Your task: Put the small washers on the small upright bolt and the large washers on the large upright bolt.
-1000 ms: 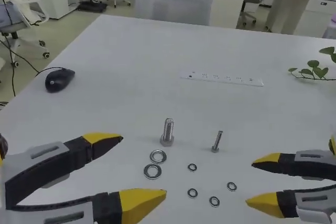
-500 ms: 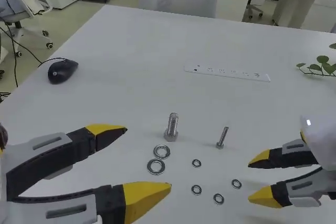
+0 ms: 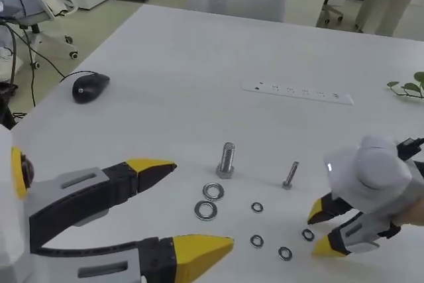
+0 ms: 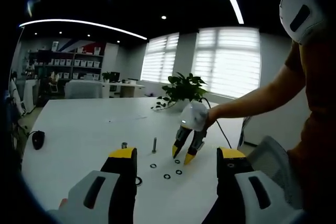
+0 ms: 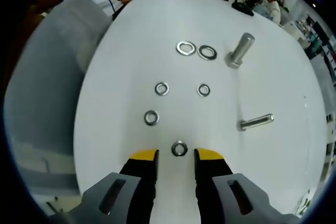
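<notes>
A large bolt [image 3: 226, 160] and a small bolt [image 3: 290, 175] stand upright on the white table [image 3: 172, 84]. Two large washers [image 3: 212, 191] [image 3: 205, 210] lie flat in front of the large bolt. Several small washers [image 3: 257, 207] lie in front of the small bolt. My right gripper [image 3: 320, 231] is open and low over the table, one small washer [image 5: 179, 149] lying flat between its yellow fingertips [image 5: 144, 156]. At the near left my left gripper [image 3: 197, 205] hovers wide open with nothing between its fingers. In the right gripper view the large bolt [image 5: 240, 50] and small bolt [image 5: 256, 121] are farther ahead.
A black mouse [image 3: 90, 87] lies at the table's left edge. A white power strip [image 3: 298, 92] sits behind the bolts, and plant leaves [image 3: 411, 87] reach in at the far right. Office chairs and desks stand beyond the table.
My right gripper has moved in and down, its tips now straddling a small washer. The head camera shifted. The left gripper has hardly moved, and the bolts and washers lie as before.
</notes>
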{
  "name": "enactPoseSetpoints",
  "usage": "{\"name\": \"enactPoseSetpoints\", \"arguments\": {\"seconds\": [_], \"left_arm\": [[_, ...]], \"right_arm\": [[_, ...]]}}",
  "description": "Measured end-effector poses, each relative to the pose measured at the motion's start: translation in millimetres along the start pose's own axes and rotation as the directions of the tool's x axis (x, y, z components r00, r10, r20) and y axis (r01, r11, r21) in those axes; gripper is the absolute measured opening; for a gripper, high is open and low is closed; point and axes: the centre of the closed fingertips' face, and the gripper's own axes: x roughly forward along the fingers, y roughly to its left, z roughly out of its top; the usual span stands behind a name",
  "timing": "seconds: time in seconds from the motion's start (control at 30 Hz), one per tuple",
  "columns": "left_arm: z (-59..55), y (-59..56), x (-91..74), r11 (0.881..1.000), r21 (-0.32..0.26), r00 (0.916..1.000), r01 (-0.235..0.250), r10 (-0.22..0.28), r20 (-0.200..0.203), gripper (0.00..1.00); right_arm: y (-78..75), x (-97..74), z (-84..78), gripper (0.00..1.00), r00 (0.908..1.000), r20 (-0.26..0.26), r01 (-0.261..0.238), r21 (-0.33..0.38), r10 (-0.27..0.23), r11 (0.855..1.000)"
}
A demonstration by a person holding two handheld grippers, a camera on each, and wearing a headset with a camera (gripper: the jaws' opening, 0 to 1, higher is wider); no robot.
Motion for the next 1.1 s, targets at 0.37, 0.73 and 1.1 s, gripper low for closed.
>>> {"name": "enactPoseSetpoints", "arguments": {"seconds": [0.37,0.73,1.1], "left_arm": [[2.1,2.9,-1.7,1.0,-0.002,0.9999,-0.01,0.01,0.011,0.61],[1.7,3.3,-1.2,1.0,-0.003,0.9998,-0.011,0.011,0.017,0.61],[3.0,2.6,-1.2,1.0,0.004,0.9998,-0.012,0.012,0.017,0.61]], "right_arm": [[-0.4,1.8,-2.7,0.21,0.9968,-0.065,-0.051,-0.064,0.047,0.997],[-5.8,2.9,-3.3,0.14,0.996,-0.083,-0.039,-0.081,0.033,0.996],[-7.4,-4.5,-2.0,0.12,0.9971,-0.066,-0.038,-0.023,0.036,0.999]]}}
